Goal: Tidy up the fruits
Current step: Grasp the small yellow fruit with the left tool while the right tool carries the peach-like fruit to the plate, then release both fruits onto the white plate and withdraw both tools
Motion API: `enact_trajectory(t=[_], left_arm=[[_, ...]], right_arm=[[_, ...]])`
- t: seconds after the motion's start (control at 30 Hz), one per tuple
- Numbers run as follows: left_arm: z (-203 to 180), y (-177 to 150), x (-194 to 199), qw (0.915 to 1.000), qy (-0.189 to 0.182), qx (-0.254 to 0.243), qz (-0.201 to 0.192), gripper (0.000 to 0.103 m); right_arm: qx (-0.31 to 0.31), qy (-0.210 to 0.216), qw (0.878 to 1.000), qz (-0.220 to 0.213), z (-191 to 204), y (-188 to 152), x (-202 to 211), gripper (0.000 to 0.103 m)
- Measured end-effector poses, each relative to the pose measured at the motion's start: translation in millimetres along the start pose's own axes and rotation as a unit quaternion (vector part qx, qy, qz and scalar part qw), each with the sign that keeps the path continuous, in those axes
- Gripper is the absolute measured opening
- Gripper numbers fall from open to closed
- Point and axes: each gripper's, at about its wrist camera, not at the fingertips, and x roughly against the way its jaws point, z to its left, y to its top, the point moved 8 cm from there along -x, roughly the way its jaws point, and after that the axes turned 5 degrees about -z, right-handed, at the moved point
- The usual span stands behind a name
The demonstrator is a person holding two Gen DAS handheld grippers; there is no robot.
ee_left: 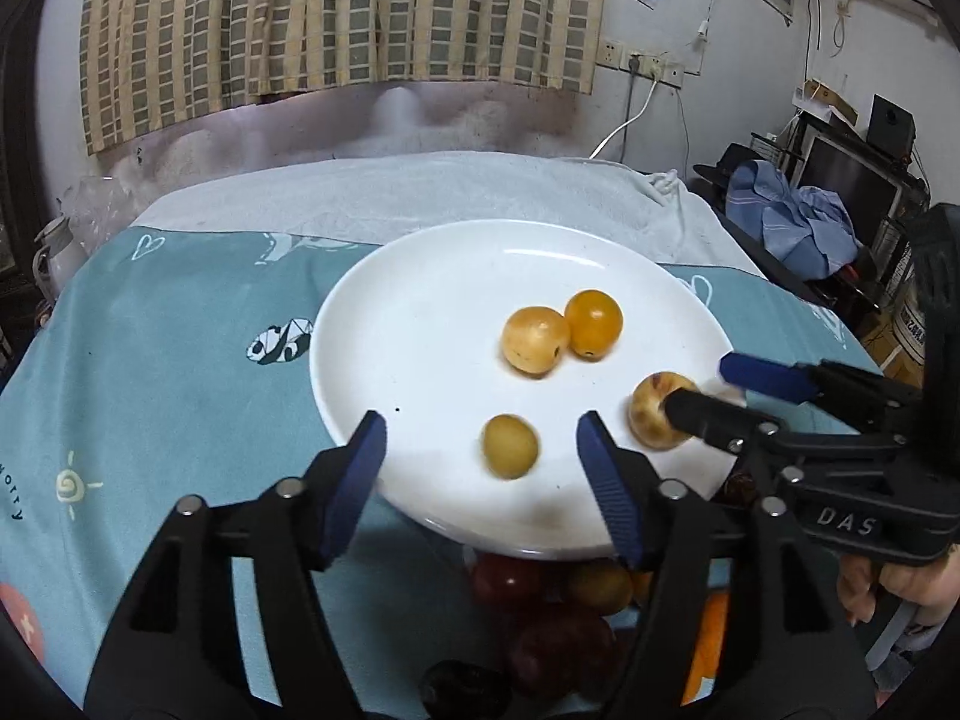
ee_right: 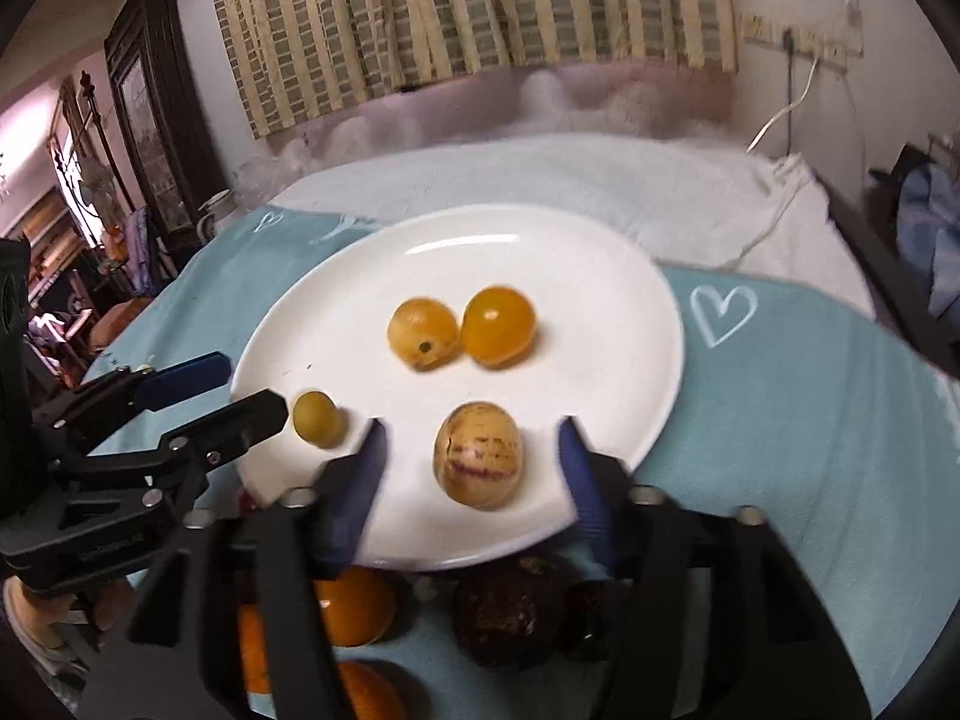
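Fruit lies on a white plate (ee_left: 372,372) that sits on a teal printed cloth (ee_left: 150,360) over a table. Four pieces are on it: two round orange-yellow fruits (ee_left: 536,340) touching each other near the middle, a small greenish-yellow fruit (ee_left: 510,446) toward the near rim, and a larger pale oval fruit with purple streaks (ee_right: 478,455) beside it.

The left gripper (ee_left: 480,450) hangs over the near edge of the plate with its blue pads spread apart; the small greenish-yellow fruit lies between them, untouched by either pad, resting on the plate. The right gripper (ee_right: 471,462) is likewise spread, and the streaked oval fruit sits on the plate between its fingers with clear gaps on both sides (neither claw has hold of anything).

Each gripper shows in the other's camera, coming in from the side, their tips close together over the plate's near half. A hand (ee_left: 900,588) grips the right tool's handle at the edge of the left view.

More fruit waits on the cloth just beyond the plate's near rim, partly hidden by the gripper frames: orange fruits (ee_right: 354,606), a dark brown wrinkled fruit (ee_right: 510,612), and reddish-purple fruits (ee_left: 510,582). A checked curtain (ee_left: 336,18) hangs behind the table.
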Motion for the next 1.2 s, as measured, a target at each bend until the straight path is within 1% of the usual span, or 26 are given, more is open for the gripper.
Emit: enact_trajectory(t=[0.1,0.17,0.33,0.43,0.53,0.63,0.8,0.93,1.07,1.2], left_arm=[[3.4,-0.6,3.2,1.0000,0.009,0.000,-0.004,0.077],[7.3,0.4,9.4,0.9997,0.022,0.002,-0.013,0.083],[13.8,0.4,35.9,0.9981,0.048,0.002,-0.039,0.089],[15.7,-2.7,55.1,0.9967,0.061,-0.003,-0.054,0.092],[17.6,-7.5,75.1,0.9949,0.075,-0.005,-0.068,0.095],[21.6,-17.0,92.0,0.9937,0.084,-0.001,-0.074,0.097],[33.8,-37.0,106.7,0.9930,0.096,0.011,-0.069,0.098],[45.4,-50.1,112.1,0.9923,0.105,0.021,-0.063,0.099],[52.4,-57.2,103.1,0.9933,0.102,0.032,-0.044,0.100],[54.4,-63.6,93.4,0.9944,0.097,0.034,-0.025,0.100]], right_arm=[[-0.001,0.009,1.000,-0.004,2.1,2.6,5.6,0.061],[0.000,0.010,1.000,-0.004,3.4,1.2,11.8,0.061],[0.002,0.006,1.000,-0.008,8.1,-6.9,32.4,0.062],[-0.003,0.008,1.000,-0.011,12.6,-17.4,50.2,0.064],[-0.009,0.012,1.000,-0.023,15.3,-28.5,70.6,0.064],[-0.012,0.013,0.999,-0.030,17.9,-40.6,86.1,0.064],[-0.011,0.011,0.999,-0.029,20.2,-53.5,97.5,0.064],[-0.021,0.011,0.999,-0.024,17.1,-56.9,95.9,0.064],[-0.035,0.011,0.999,-0.011,11.5,-60.1,89.8,0.064],[-0.039,0.009,0.999,-0.007,10.0,-61.5,89.2,0.064]])
